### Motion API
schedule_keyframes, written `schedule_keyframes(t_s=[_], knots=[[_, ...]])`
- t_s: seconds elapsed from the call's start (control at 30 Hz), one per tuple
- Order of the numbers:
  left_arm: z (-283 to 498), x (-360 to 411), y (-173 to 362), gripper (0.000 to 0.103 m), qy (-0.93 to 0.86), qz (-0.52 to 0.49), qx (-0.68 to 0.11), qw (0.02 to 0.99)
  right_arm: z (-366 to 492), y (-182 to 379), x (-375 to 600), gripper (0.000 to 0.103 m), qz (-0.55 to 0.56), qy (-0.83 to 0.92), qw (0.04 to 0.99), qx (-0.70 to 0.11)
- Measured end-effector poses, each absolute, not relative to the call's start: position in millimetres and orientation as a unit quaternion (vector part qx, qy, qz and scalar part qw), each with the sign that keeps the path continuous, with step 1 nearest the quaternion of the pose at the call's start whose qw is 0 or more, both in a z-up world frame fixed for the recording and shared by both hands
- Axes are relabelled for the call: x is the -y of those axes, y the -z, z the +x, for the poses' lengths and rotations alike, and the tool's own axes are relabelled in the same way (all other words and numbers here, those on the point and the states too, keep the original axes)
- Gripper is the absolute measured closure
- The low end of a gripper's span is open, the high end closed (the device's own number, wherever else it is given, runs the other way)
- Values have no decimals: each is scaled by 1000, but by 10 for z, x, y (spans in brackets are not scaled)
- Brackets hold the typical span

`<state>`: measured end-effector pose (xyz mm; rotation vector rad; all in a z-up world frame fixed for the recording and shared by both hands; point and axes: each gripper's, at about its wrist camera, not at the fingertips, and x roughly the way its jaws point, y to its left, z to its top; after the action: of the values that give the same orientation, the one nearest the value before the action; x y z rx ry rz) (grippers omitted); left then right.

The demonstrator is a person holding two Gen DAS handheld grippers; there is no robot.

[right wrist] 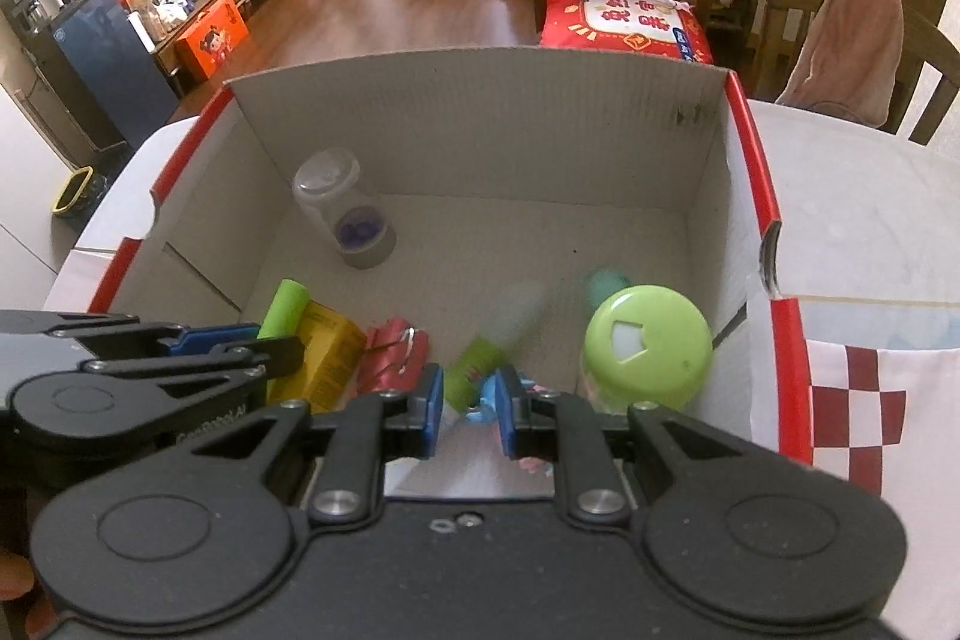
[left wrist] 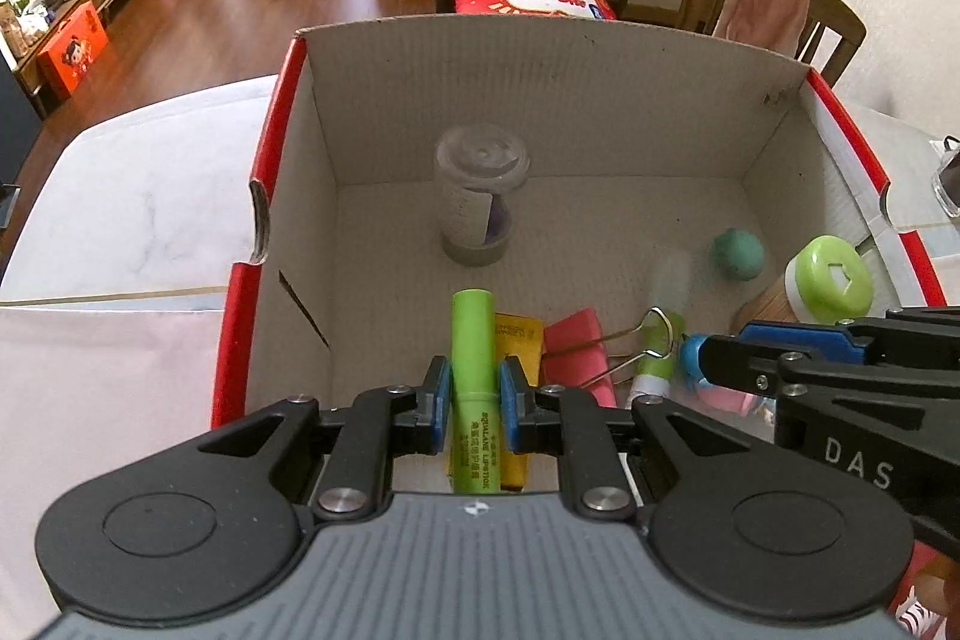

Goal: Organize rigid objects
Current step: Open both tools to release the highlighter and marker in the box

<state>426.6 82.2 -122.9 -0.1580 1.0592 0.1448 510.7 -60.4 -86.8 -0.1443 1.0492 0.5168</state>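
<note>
In the left wrist view the left gripper (left wrist: 474, 403) hangs over the near end of one red-edged cardboard box (left wrist: 420, 100); its two blue pads (left wrist: 441, 400) sit narrowly parted on either side of one lime-green lipstick tube (left wrist: 474, 388), close against it, though whether they press it cannot be told; the tube lies along one yellow carton (left wrist: 517, 340) on the box floor; beside these lie one red binder clip (left wrist: 579, 346) with wire handles, one pale tube with a green band (left wrist: 663, 322), one clear jar (left wrist: 477, 202) standing upright near the back wall, one teal egg-shaped ball (left wrist: 738, 253) and one bottle with a green lid (left wrist: 828, 280) at the right wall; the right gripper (left wrist: 726, 355) reaches in from the right above a blue and pink toy (left wrist: 696, 358), its opening not readable here. In the right wrist view the right gripper (right wrist: 470, 406) shows its two blue pads (right wrist: 431, 415) slightly apart around the blue toy (right wrist: 489, 397), contact uncertain; the green lid (right wrist: 648, 340) stands just right; the clip (right wrist: 393, 346), carton (right wrist: 327, 346) and lipstick tube (right wrist: 282, 310) lie left, the jar (right wrist: 342, 208) farther back; the left gripper (right wrist: 276, 349) enters at left; one white table (right wrist: 870, 196) bears the box (right wrist: 480, 100).
</note>
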Motion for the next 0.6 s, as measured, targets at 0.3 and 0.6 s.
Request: schedule_keyframes(t_s=[0.3, 0.6], knots=[[4122, -840, 1045, 78, -61, -87, -488, 866, 5042, 644, 704, 82, -50, -248, 840, -481], [3935, -774, 798, 72, -59, -81, -468, 878, 4884, 383, 821, 79, -38, -252, 849, -462]])
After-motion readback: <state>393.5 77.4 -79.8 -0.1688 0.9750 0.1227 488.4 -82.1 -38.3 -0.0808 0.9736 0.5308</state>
